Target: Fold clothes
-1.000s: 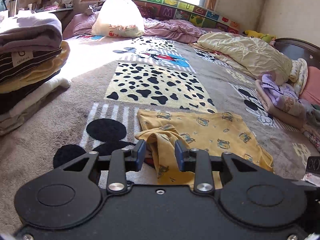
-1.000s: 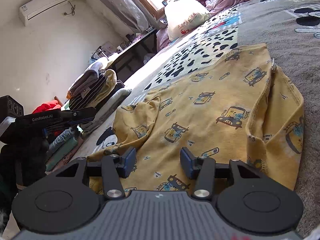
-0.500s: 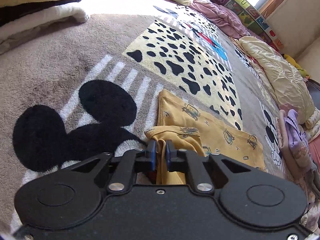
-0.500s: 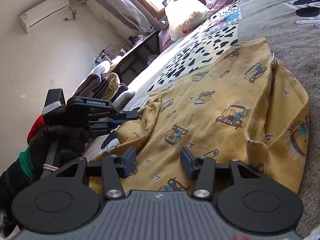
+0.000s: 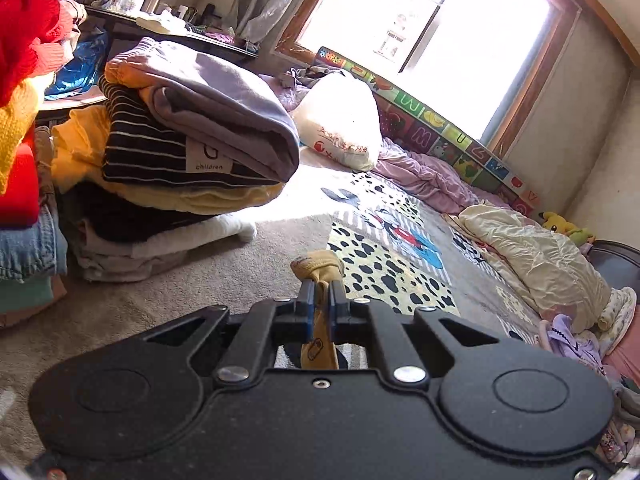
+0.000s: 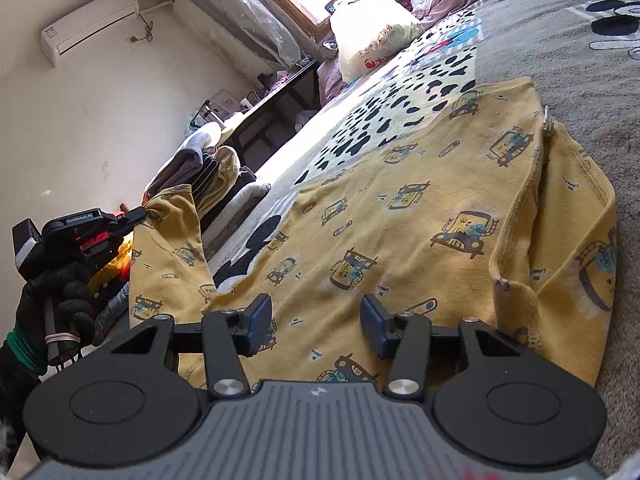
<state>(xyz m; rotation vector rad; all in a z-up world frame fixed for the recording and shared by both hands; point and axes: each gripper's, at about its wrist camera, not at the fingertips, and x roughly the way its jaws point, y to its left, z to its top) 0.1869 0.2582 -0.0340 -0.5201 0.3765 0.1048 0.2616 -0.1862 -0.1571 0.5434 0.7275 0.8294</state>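
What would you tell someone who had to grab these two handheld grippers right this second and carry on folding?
Left gripper: shut on a sleeve end of the yellow shirt, raised off the bed; in the right wrist view it hangs from the gripper at the far left.
Right gripper: open, holding nothing, low over the shirt's near edge.
Shirt: its body lies spread on the patterned blanket, with its right side already turned over.
Pile of folded clothes: on the bed, to the left.
Done: the sleeve is gripped and lifted.
Left: probably lay the sleeve across the body, finish the folds, then perhaps add the shirt to the pile.
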